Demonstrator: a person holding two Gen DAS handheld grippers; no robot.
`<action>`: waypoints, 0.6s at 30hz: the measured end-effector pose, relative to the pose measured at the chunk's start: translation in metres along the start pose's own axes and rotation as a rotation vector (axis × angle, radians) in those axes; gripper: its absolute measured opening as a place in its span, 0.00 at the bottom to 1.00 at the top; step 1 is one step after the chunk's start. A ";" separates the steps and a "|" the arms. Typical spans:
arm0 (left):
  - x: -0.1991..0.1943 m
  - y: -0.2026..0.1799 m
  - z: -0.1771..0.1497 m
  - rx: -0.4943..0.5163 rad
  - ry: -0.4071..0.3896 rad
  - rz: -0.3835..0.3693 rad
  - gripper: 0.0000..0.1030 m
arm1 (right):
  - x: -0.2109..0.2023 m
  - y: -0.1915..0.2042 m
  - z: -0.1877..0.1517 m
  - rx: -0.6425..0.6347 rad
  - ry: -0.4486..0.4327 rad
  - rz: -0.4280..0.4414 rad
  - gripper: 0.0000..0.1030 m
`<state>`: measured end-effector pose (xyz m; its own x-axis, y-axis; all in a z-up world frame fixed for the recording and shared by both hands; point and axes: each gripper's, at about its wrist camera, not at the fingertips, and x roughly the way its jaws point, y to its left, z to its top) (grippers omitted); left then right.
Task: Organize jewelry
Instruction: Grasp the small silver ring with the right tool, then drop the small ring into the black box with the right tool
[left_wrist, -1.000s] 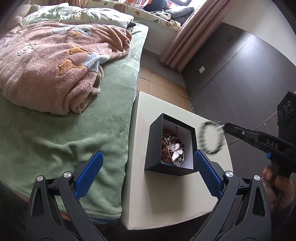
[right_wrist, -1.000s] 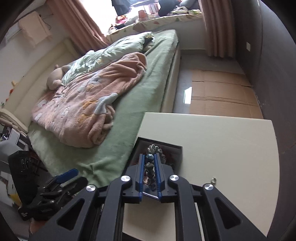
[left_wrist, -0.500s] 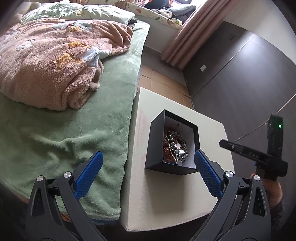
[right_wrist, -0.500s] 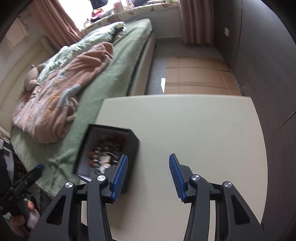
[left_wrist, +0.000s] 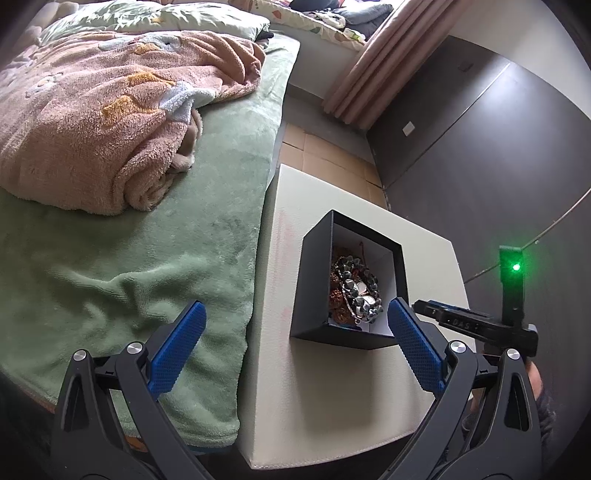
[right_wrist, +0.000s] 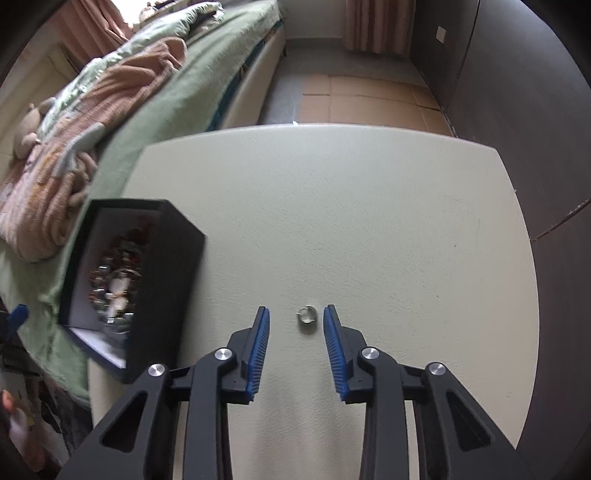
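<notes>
A black open box (left_wrist: 314, 280) holds a heap of jewelry (left_wrist: 354, 291), with a grey beaded bracelet on top. The box stands on a cream table (left_wrist: 332, 387) and also shows in the right wrist view (right_wrist: 177, 266). A small silver ring (right_wrist: 307, 315) lies on the table (right_wrist: 351, 206), just ahead of and between my right gripper's (right_wrist: 296, 314) blue pads. My right gripper is open and empty; it also shows from the side in the left wrist view (left_wrist: 421, 305). My left gripper (left_wrist: 295, 317) is open wide and empty, hovering near the box's front.
A bed with a green cover (left_wrist: 147, 240) and a pink blanket (left_wrist: 92, 122) borders the table's left side. A dark wall panel (right_wrist: 535, 110) stands to the right. Tiled floor (right_wrist: 369, 96) lies beyond the table.
My right gripper let the beaded bracelet go into the box, opened, and swung right and down to the small ring on the table. My left gripper stayed open.
</notes>
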<state>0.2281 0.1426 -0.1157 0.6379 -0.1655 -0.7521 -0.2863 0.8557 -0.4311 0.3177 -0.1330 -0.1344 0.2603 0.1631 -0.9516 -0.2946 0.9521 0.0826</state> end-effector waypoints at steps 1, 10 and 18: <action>0.001 0.001 0.000 -0.001 0.001 0.001 0.95 | 0.002 0.000 0.001 -0.001 0.003 -0.003 0.27; 0.007 0.007 0.000 -0.021 0.004 0.000 0.95 | 0.011 0.005 0.003 -0.031 0.021 -0.041 0.12; 0.002 0.011 -0.003 -0.031 -0.006 -0.011 0.95 | -0.033 0.014 0.002 -0.035 -0.070 0.049 0.12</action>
<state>0.2238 0.1497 -0.1230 0.6457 -0.1717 -0.7441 -0.3013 0.8381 -0.4548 0.3068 -0.1249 -0.1011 0.3079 0.2283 -0.9236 -0.3403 0.9330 0.1172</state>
